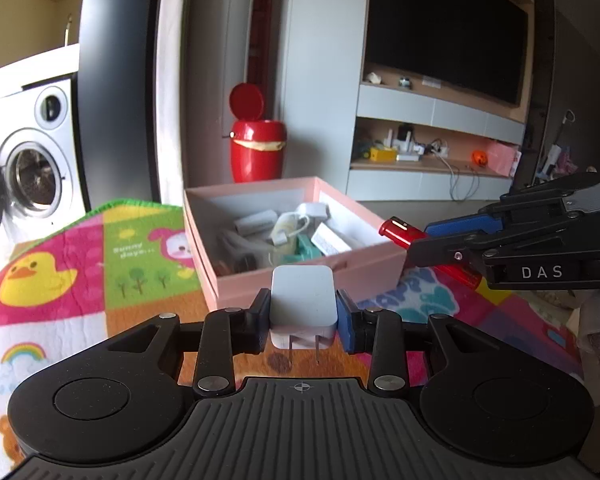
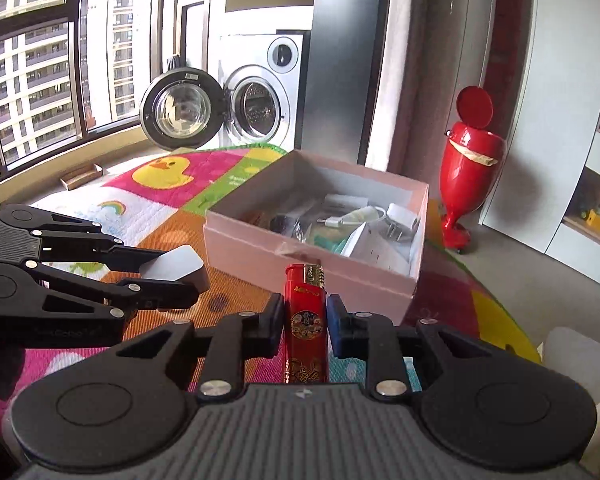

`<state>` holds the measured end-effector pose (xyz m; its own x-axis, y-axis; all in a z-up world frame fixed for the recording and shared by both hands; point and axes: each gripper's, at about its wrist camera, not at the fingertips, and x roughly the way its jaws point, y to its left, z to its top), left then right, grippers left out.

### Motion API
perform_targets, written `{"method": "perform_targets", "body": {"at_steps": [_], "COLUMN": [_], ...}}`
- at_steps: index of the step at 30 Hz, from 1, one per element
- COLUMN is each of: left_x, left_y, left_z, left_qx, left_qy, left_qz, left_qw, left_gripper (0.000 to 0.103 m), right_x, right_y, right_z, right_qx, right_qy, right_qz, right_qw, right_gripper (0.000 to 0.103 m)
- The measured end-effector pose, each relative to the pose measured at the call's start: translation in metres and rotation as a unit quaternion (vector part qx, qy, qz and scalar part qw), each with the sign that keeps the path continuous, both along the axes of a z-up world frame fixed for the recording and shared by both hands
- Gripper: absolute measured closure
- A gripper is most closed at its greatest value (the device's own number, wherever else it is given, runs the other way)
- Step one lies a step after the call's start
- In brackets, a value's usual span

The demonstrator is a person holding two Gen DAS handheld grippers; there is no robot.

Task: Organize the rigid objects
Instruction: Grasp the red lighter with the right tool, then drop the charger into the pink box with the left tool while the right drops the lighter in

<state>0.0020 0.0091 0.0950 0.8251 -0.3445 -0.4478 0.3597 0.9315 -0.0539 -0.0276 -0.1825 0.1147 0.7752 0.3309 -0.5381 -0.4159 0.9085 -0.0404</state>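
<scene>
Counts: 2 claws, 1 white charger, 1 red lighter, 1 pink box, 1 play mat, 1 red bin, 1 washing machine.

Inside the pink box (image 2: 312,264): a jumble of small white and teal bits, incl. a 2nd white plug w/ prongs; too tangled for an exact count.

Writing: "DAS" in white on the right claw's body, seen from the left wrist cam. Play mat (image 1: 80,280) reads "Sunny days" on a green square, next to a yellow duck and a rainbow. Lighter has gold print on the red casing and a round emblem; the characters are too small to read.

Left claw (image 1: 303,312): jaws part-way in, pinching the white charger (image 1: 303,300) by its 2 flat sides, one black pad and one blue pad each pressing it. Prongs point down toward the cam, charger clear of the mat. Box sits just ahead of this claw, slightly right.

Right claw (image 2: 305,320): jaws drawn in narrow, clamped on the red lighter (image 2: 305,316), which stands upright betw. the pads w/ its metal top ahead of the fingertips. Box is straight ahead, near, its front wall just past the lighter's top.

The 2 claws are side by side, near each other, both short of the box. Red bin (image 1: 256,148), lid flipped up, stands beyond the box; washing machine (image 2: 260,108), door open, far back left.
</scene>
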Motion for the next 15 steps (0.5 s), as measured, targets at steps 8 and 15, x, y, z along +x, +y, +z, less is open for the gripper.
{"method": "perform_targets", "body": {"at_steps": [8, 15], "left_x": [0.126, 0.179], "left_y": [0.014, 0.015], "left_z": [0.07, 0.014], "left_qx": [-0.077, -0.061], "left_qy": [-0.019, 0.061], "left_qz": [0.023, 0.038], "left_qw": [0.9966, 0.9956], "left_gripper": [0.065, 0.067], "right_x": [0.083, 0.094], "right_y": [0.007, 0.007], "right_z": [0.054, 0.0], "right_qx": [0.052, 0.015], "right_qy": [-0.055, 0.003], "right_qz": [-0.024, -0.066], "right_qw": [0.997, 0.998], "right_gripper": [0.079, 0.054]}}
